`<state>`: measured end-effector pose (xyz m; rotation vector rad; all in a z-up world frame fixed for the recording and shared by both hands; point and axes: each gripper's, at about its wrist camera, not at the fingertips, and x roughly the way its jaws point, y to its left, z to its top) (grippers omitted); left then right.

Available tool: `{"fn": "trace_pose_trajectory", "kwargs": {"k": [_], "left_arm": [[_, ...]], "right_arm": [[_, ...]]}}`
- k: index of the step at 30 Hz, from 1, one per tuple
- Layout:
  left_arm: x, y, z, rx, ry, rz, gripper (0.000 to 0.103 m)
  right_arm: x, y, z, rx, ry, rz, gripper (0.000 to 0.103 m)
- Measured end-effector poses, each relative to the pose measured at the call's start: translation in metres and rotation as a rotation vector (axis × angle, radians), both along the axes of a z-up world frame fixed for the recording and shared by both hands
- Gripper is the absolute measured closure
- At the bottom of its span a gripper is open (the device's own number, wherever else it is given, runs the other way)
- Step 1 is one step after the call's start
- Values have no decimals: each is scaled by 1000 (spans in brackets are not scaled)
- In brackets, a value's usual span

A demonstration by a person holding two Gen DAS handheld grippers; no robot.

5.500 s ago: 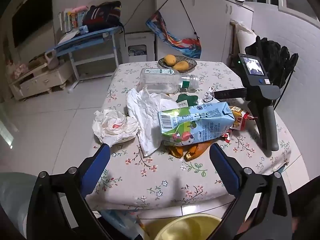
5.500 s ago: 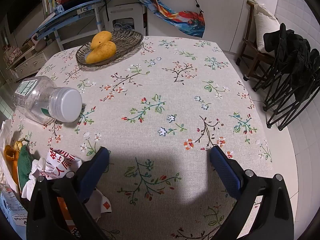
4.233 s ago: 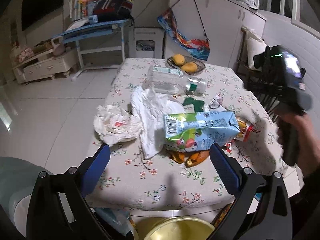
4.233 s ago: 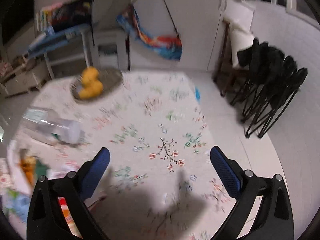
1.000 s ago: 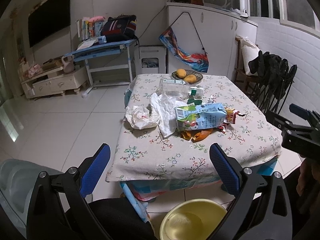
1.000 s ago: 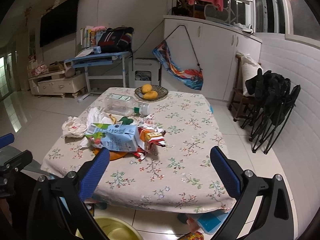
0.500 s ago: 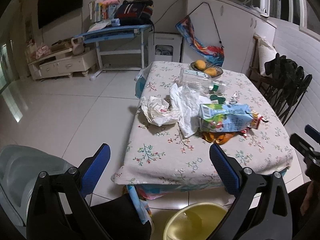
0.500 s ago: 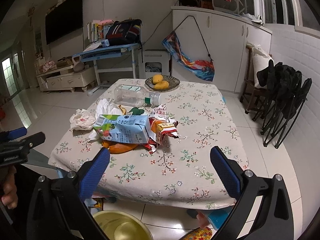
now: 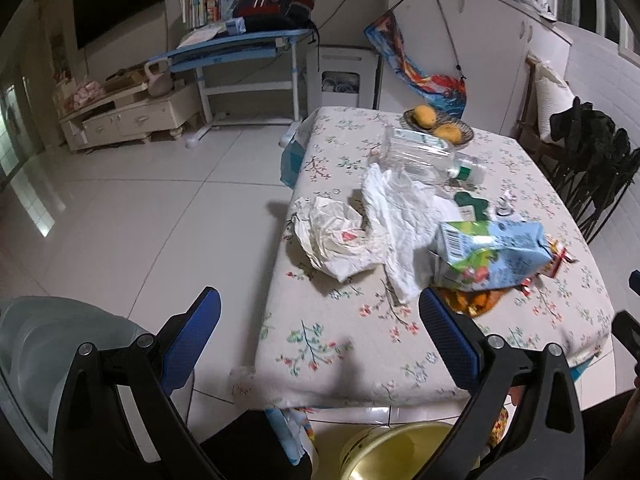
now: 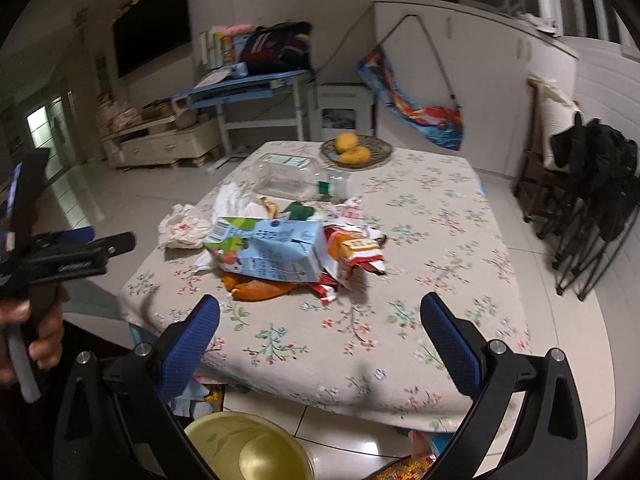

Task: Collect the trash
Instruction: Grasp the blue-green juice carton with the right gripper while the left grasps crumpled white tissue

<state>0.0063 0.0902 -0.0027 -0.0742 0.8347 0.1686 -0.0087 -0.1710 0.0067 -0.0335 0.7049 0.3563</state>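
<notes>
A pile of trash lies on the floral tablecloth (image 9: 340,344): a blue milk carton (image 9: 492,254) (image 10: 272,250), crumpled white paper (image 9: 332,236) (image 10: 182,228), a white tissue (image 9: 400,212), an empty clear bottle (image 9: 424,156) (image 10: 292,178), orange peel (image 10: 260,288) and red wrappers (image 10: 356,252). My left gripper (image 9: 320,332) is open and empty, held above the table's near left edge. My right gripper (image 10: 320,332) is open and empty above the table's near edge, short of the carton.
A yellow bin (image 10: 248,448) (image 9: 396,456) stands on the floor below the near table edge. A basket with two mangoes (image 10: 354,150) sits at the table's far side. Folded black chairs (image 10: 600,208) stand to the right. A blue desk (image 9: 240,52) is behind.
Both grippers have moved closer to the table, so the trash pile looks larger. The left view has shifted left toward the table's corner. Both stay open and empty.
</notes>
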Motion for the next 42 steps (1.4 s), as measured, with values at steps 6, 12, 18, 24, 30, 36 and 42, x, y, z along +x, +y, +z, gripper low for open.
{"fn": "trace_pose_trajectory", "kwargs": {"k": [6,12,18,24,30,36,42], "left_arm": [[30,13,-14,-42,50,34,7],[56,17,-27,-61,74,47,7],[80,17,-43,-65,113,51,7],[93,18,-54,-66,137,58,7],[101,14,-58,-65,138,28,12],[107,11,-59,-111,130,-27,36],[109,7,-56,-162,135,-109,63]], "right_arm": [[25,-1,0,-11,15,21,7],[50,9,0,-34,17,101,7],[70,27,-3,-52,12,198,7],[85,57,-14,-121,32,322,7],[96,70,-21,-133,57,360,7],[104,81,-28,-147,71,396,7],[110,96,-39,-196,106,468,7]]}}
